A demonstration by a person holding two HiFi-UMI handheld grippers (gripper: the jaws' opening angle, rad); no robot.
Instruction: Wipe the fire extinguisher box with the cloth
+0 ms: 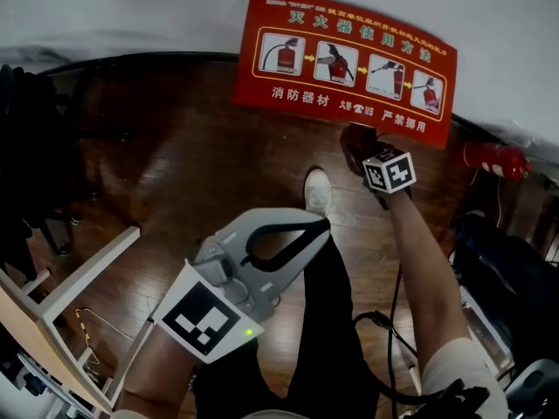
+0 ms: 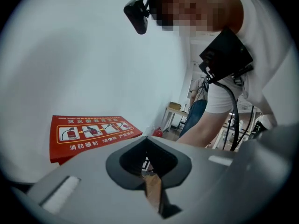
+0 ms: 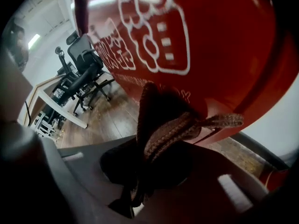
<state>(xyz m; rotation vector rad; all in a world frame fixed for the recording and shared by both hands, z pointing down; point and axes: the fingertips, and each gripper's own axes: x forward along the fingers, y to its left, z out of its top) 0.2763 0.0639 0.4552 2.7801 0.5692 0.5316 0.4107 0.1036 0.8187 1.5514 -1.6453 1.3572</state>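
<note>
Two tools stood apart: right tool [image 1: 362, 151], clenched on the cloth [image 3: 168, 125], touched the fire extinguisher box [image 1: 345, 55] just beyond; left tool [image 1: 320, 227], clenched empty, hung well nearer.

Office: black swivel chairs [image 3: 84, 62] & white desk [image 3: 63, 108] on wood floor [image 1: 192, 164], plain white wall [image 1: 131, 7].

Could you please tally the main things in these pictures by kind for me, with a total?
fire extinguisher box: 1
fire extinguisher: 1
cloth: 1
tongs: 2 (left tongs shut on nothing; right tongs shut on the cloth)
Total: 5
</note>
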